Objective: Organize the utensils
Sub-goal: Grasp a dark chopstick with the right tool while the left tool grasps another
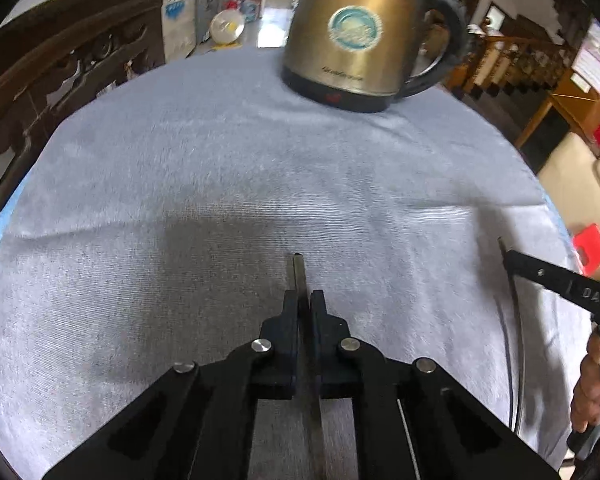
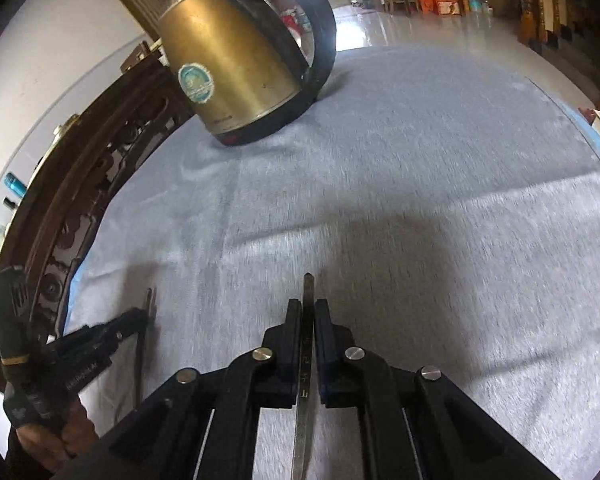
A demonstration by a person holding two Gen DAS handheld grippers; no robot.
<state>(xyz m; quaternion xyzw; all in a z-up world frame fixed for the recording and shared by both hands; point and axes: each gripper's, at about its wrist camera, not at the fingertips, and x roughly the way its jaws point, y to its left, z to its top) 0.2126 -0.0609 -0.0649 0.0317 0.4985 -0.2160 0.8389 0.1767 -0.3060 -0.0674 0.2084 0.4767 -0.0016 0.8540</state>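
Both claws are pressed together, each pinching a thin metal utensil by its handle. Seen from its own camera, the left claw (image 1: 305, 300) grips a slim dark metal handle (image 1: 298, 274) whose blunt end pokes out just past the fingertips toward 12 o'clock, while the rest of the strip runs back between the fingers toward 6 o'clock. The right claw (image 2: 308, 308) does the same with a second metal utensil (image 2: 307, 292): a flat, pale strip (faint stamped marks run along it) with its tip sticking out ahead of the fingers and its wider part trailing down toward 6 o'clock. What kind of utensil each one is cannot be told, since the working ends are hidden.

Under both claws lies a grey cloth (image 1: 220, 168) spread over the counter. A brass-coloured electric kettle (image 1: 352, 32) with a black handle and base stands upright on the cloth at 12 o'clock in the left view, and at about 11 o'clock in the right view, well apart from both claws.

Each claw shows in the other's view: the right one at 3 o'clock, the left one at 8 o'clock, each with a hand (image 2: 60, 436) around its grip.
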